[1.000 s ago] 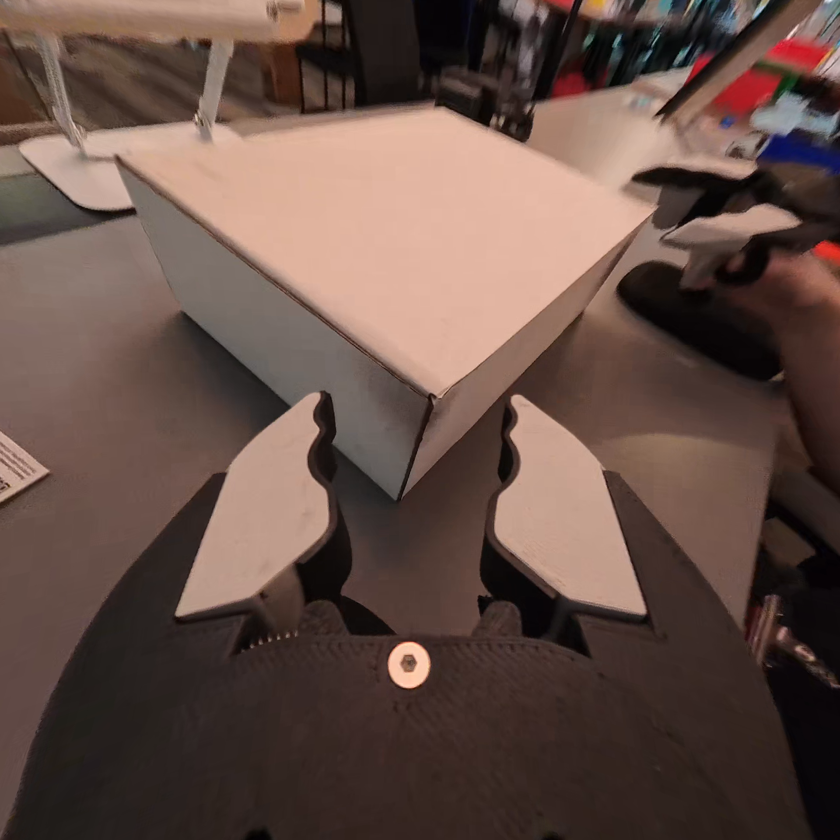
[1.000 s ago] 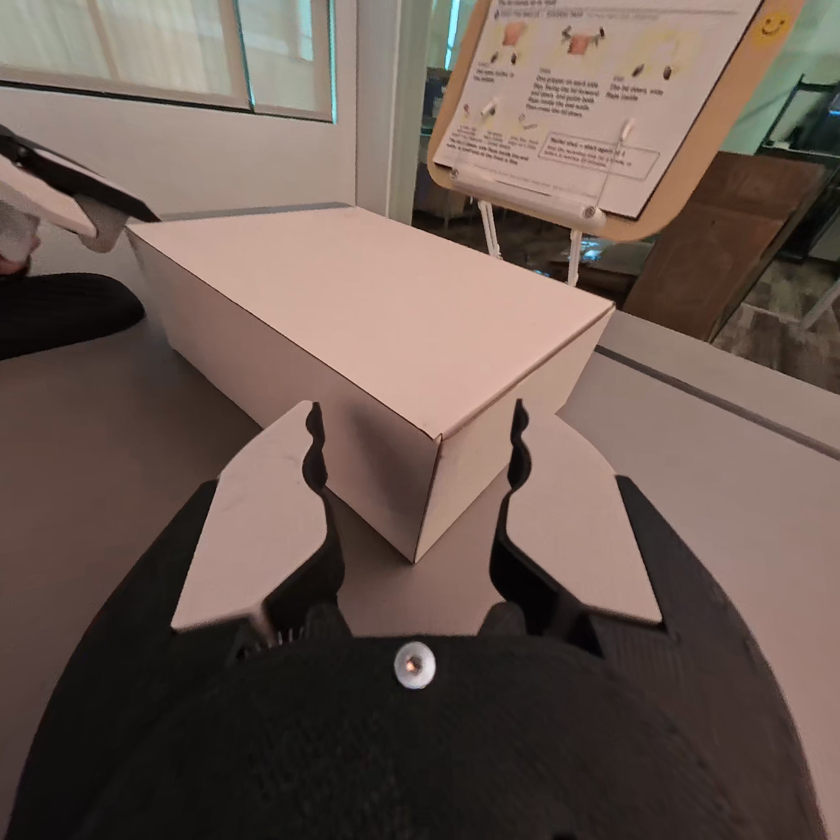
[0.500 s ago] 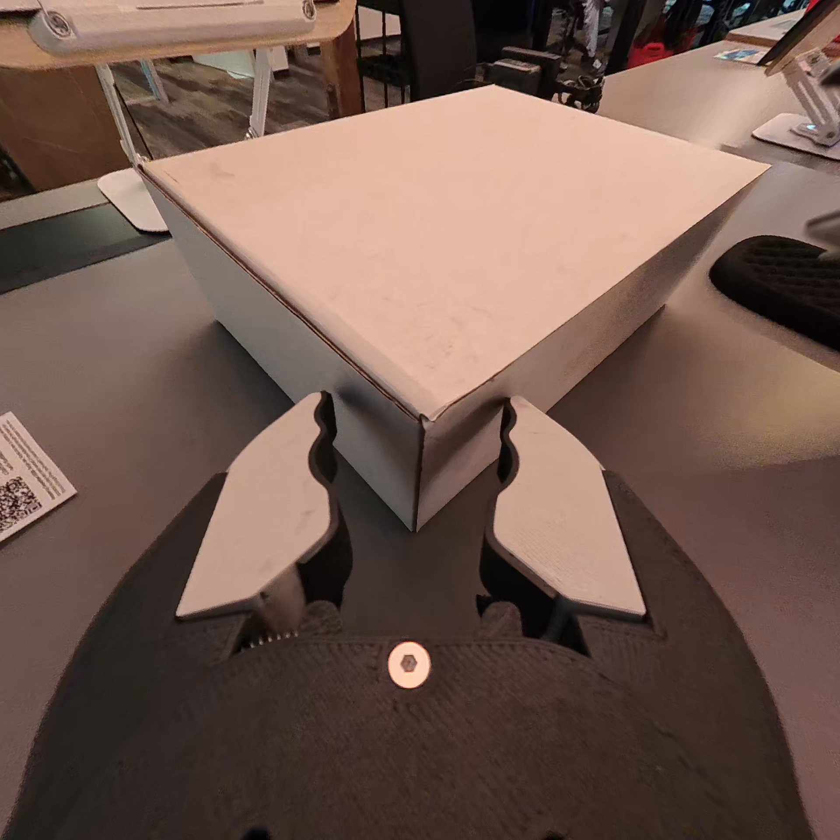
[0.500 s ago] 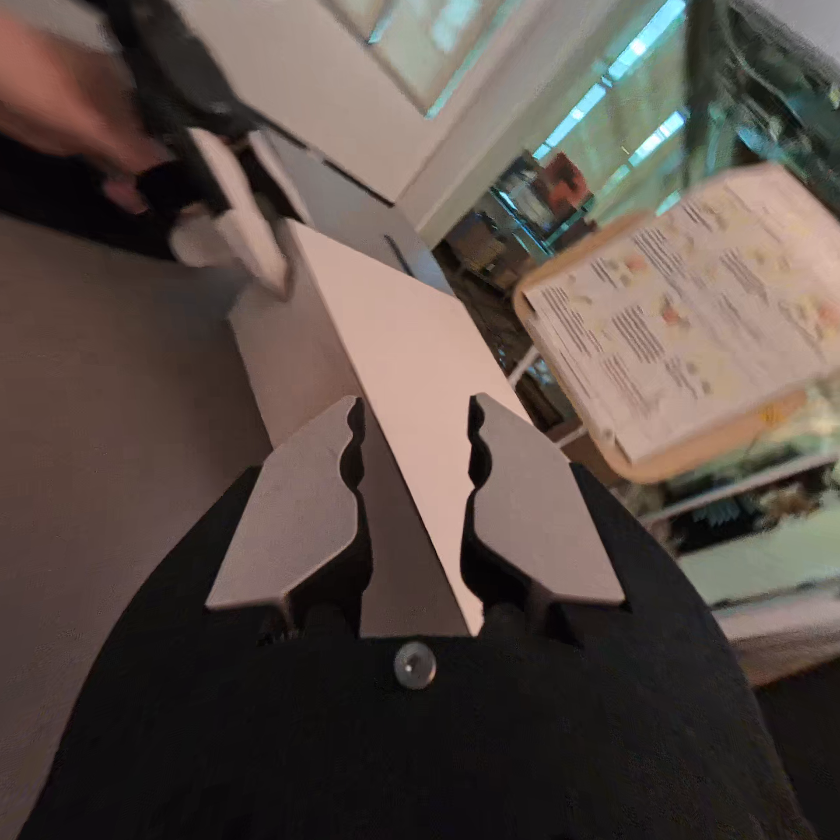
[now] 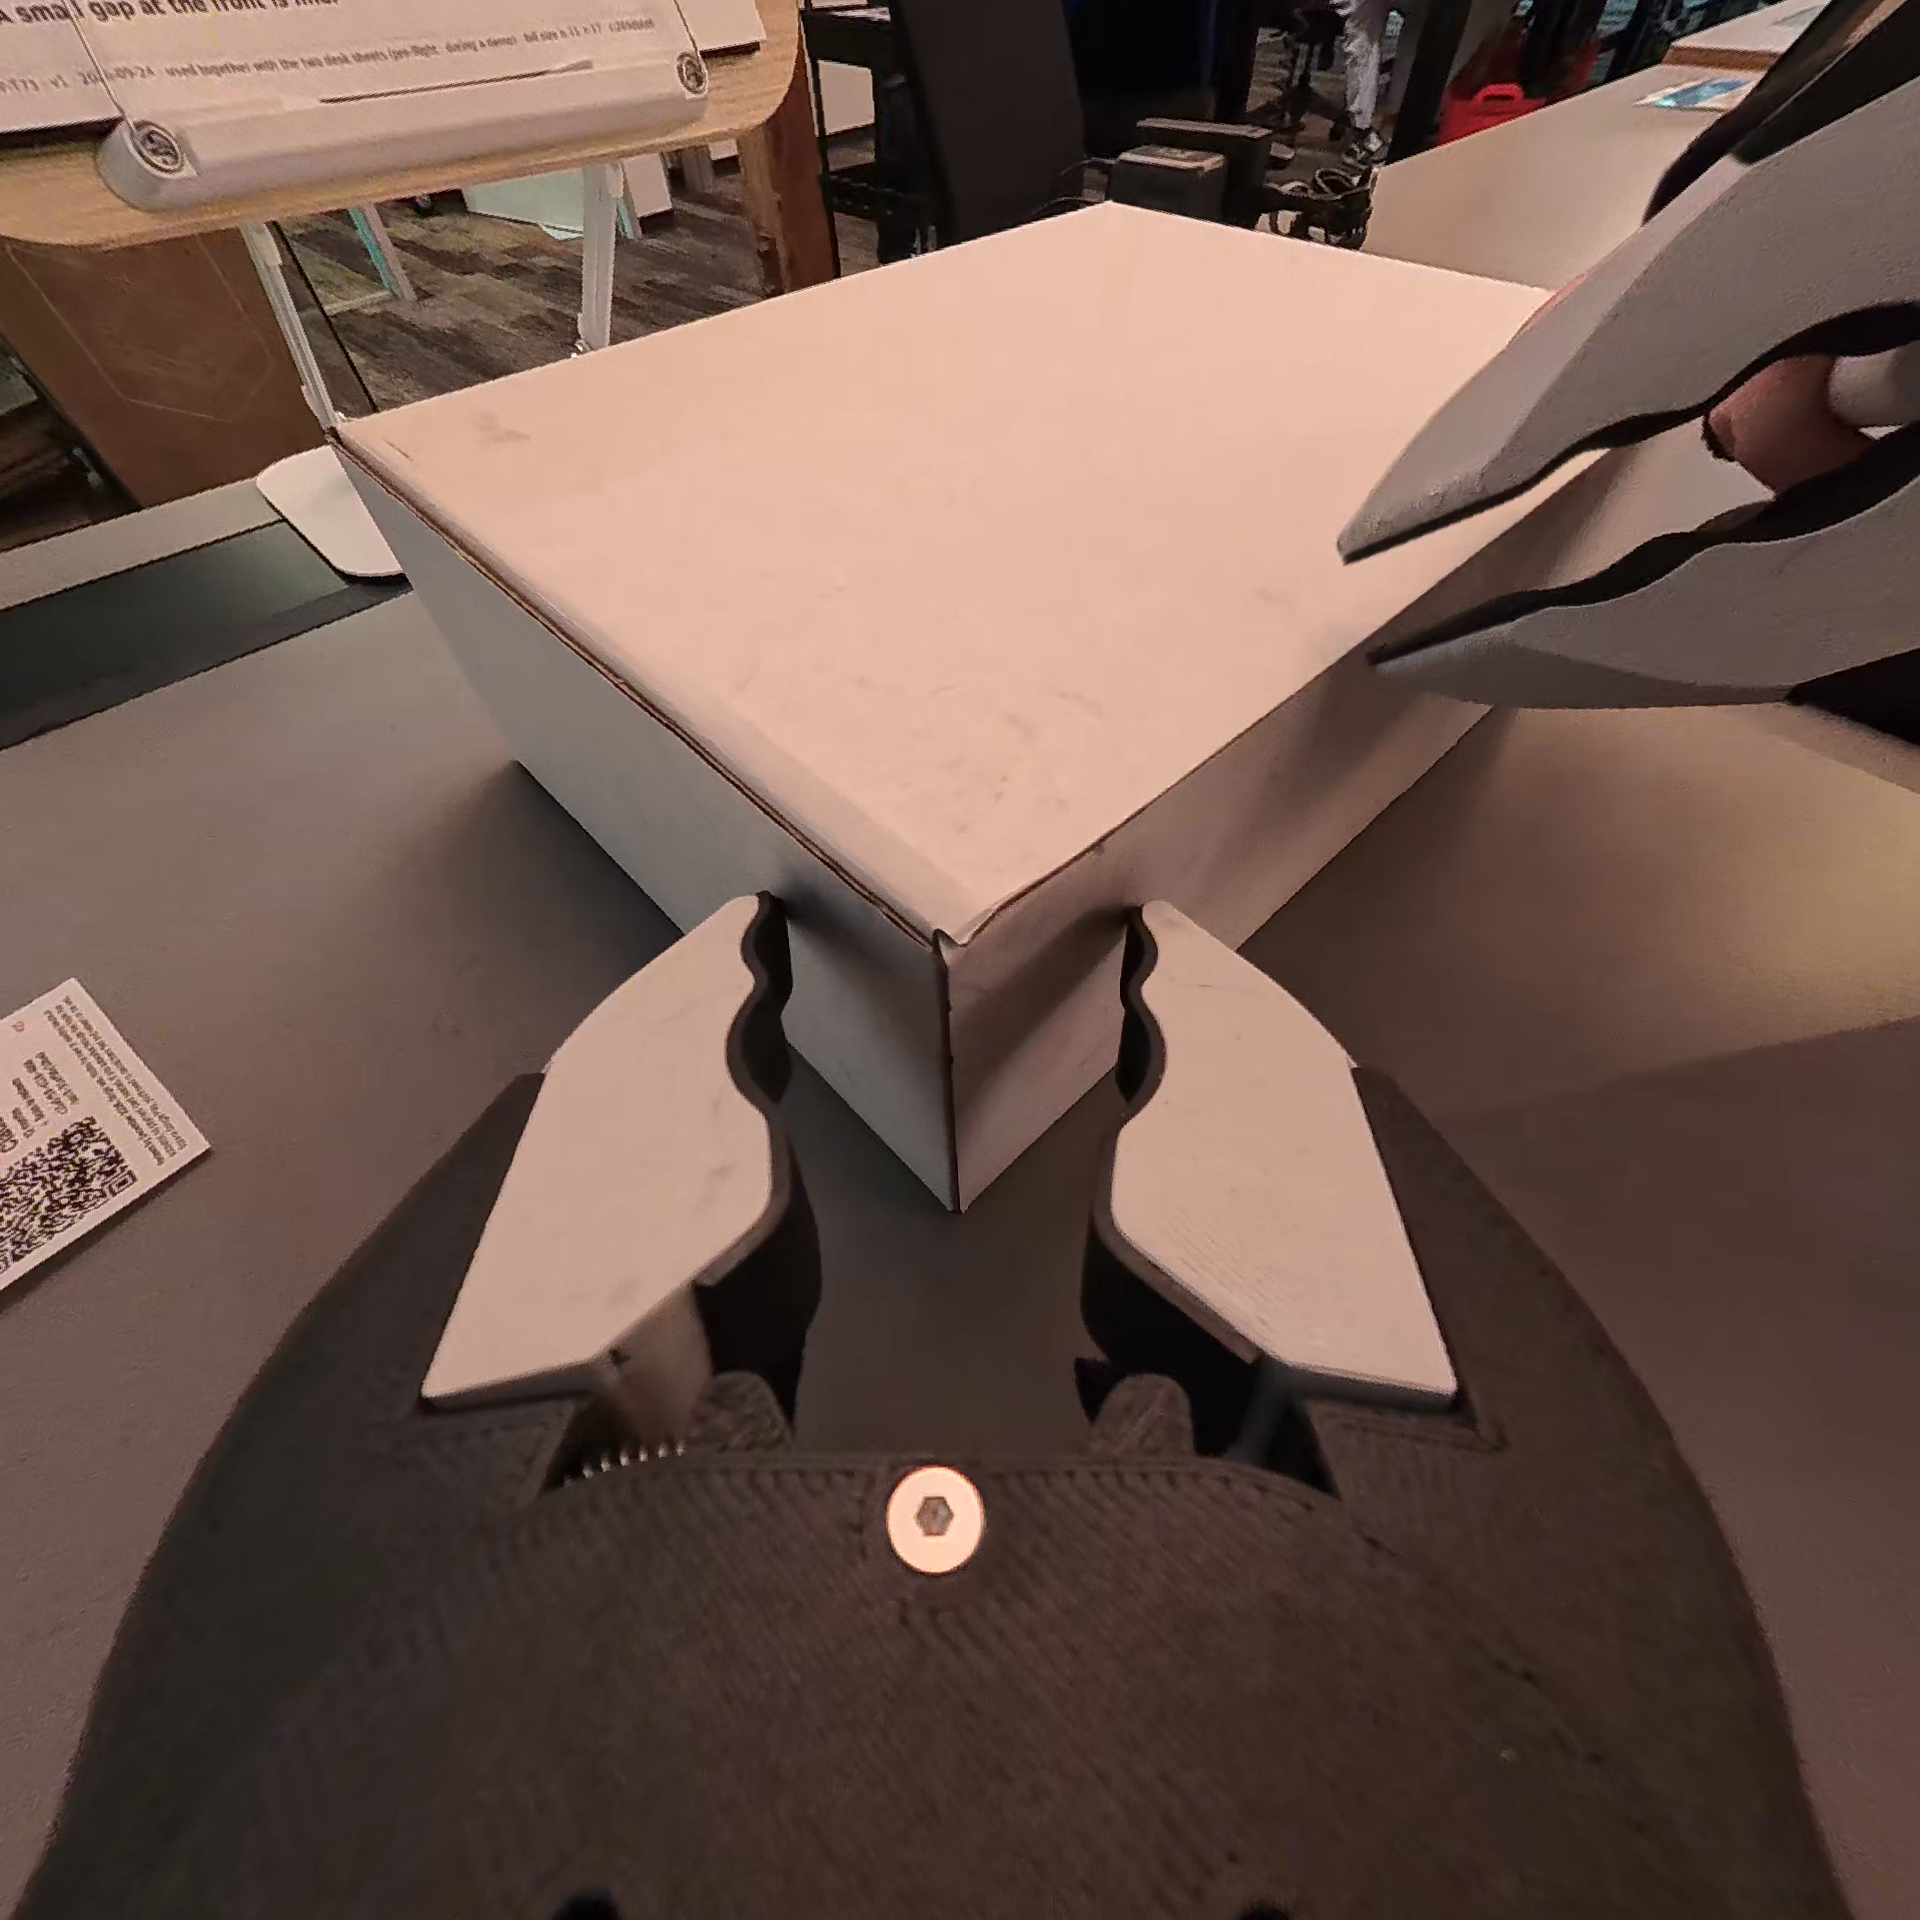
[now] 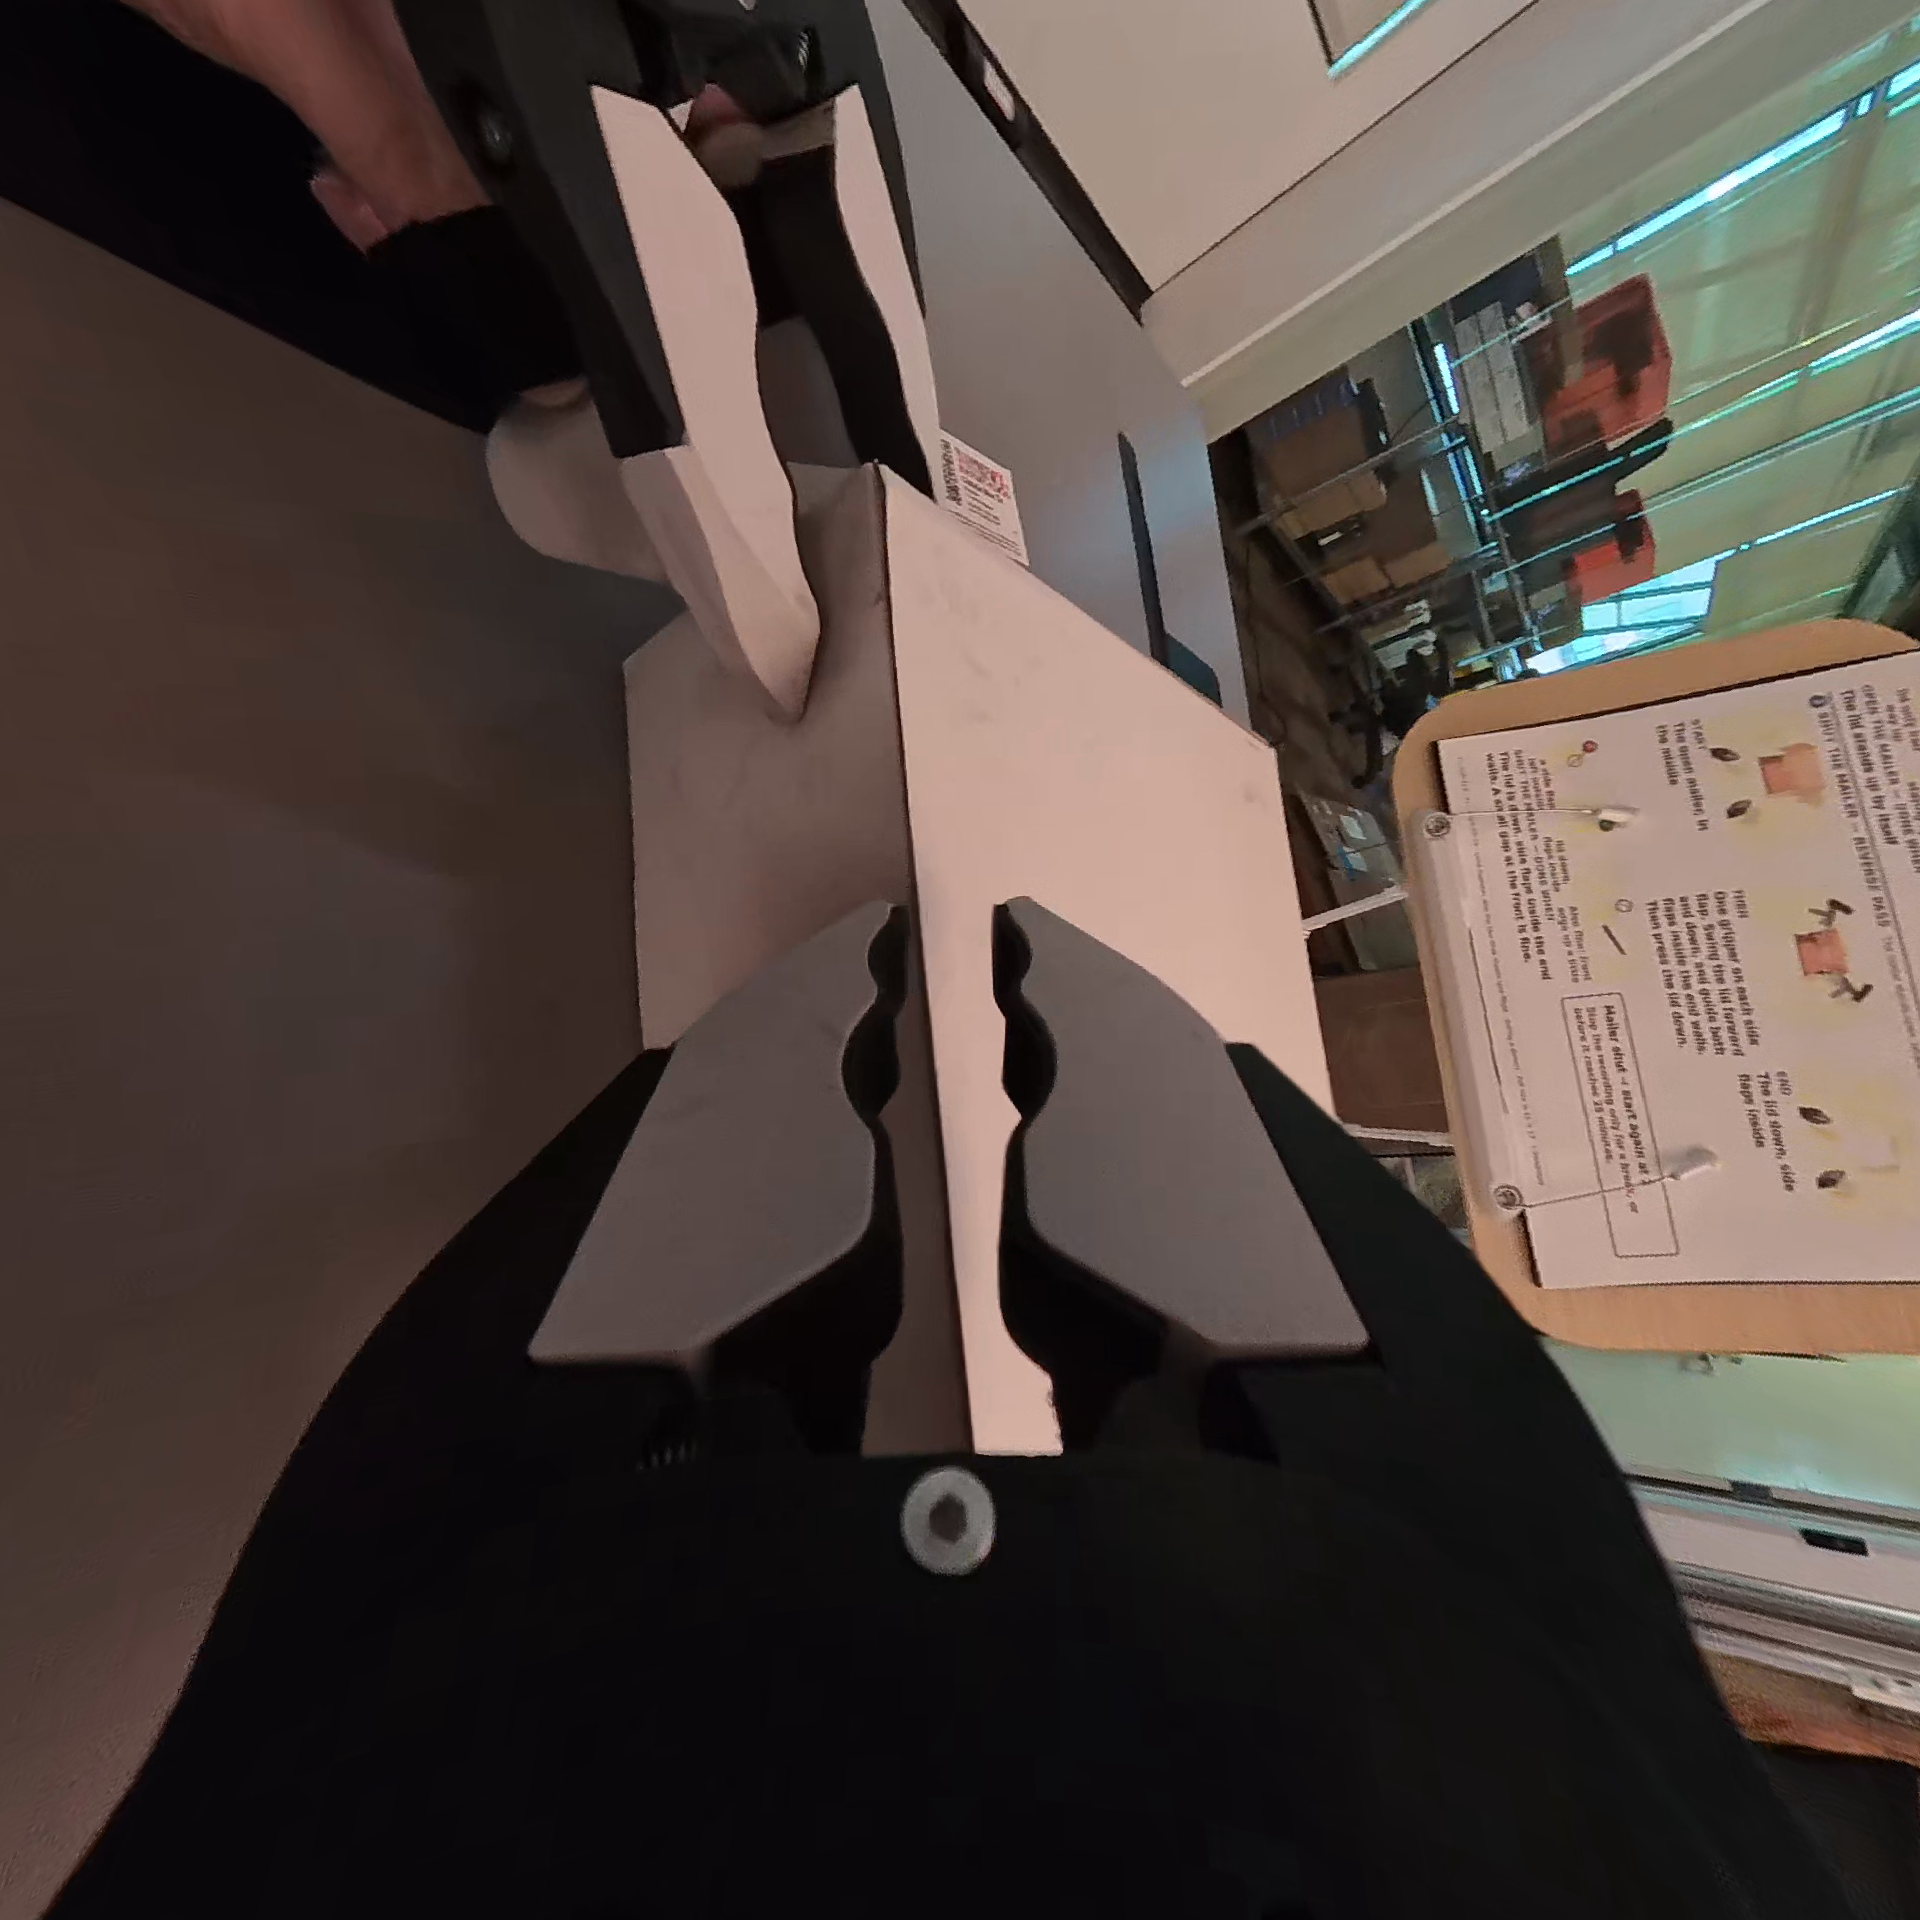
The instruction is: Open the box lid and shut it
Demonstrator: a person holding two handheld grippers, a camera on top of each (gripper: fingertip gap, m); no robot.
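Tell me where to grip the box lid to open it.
Take the lid by its front edge, coming in level from the front; the seam under that edge marks where it lifts. The right tool already straddles that edge, the left tool the near corner.

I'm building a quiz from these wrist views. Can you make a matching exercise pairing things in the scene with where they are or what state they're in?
1. white box
2. left gripper
3. right gripper
4. paper card

a. rolled sideways, astride the box's top front edge
b. flat on the table, left of the box
c. lid down, shut
d. open around a near corner of the box

Pairs: 1-c, 2-d, 3-a, 4-b
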